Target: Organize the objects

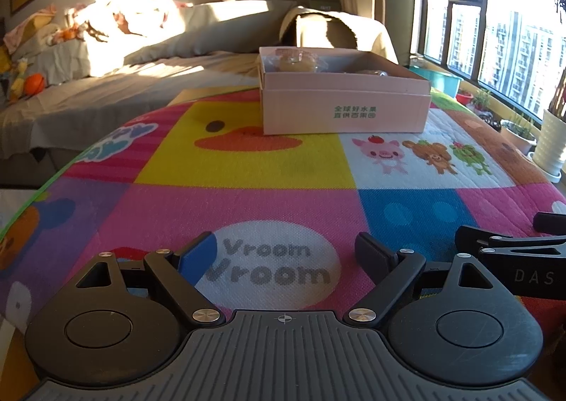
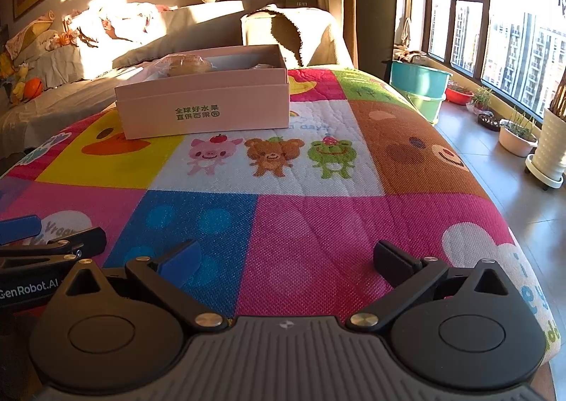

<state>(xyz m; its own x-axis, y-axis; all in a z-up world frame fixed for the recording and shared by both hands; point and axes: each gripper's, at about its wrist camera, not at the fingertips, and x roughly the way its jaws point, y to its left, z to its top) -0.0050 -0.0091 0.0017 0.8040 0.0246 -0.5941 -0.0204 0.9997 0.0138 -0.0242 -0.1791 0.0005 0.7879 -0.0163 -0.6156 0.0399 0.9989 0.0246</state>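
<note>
A pink cardboard box [image 1: 345, 107] with green print stands open at the far end of the colourful cartoon mat [image 1: 247, 167]; it also shows in the right wrist view [image 2: 205, 110]. Inside lie wrapped round bread-like items [image 1: 295, 63], partly hidden by the box wall. My left gripper [image 1: 286, 252] is open and empty, low over the mat's near end, far from the box. My right gripper [image 2: 286, 259] is open and empty, beside the left one; its side shows at the right edge of the left wrist view [image 1: 513, 252].
A sofa [image 1: 159, 43] with cushions and toys lies behind the mat. Teal tubs [image 2: 421, 82], plant pots [image 2: 516, 139] and a white planter [image 2: 548, 149] stand on the floor by the windows at right. The mat's right edge [image 2: 495, 195] drops to the floor.
</note>
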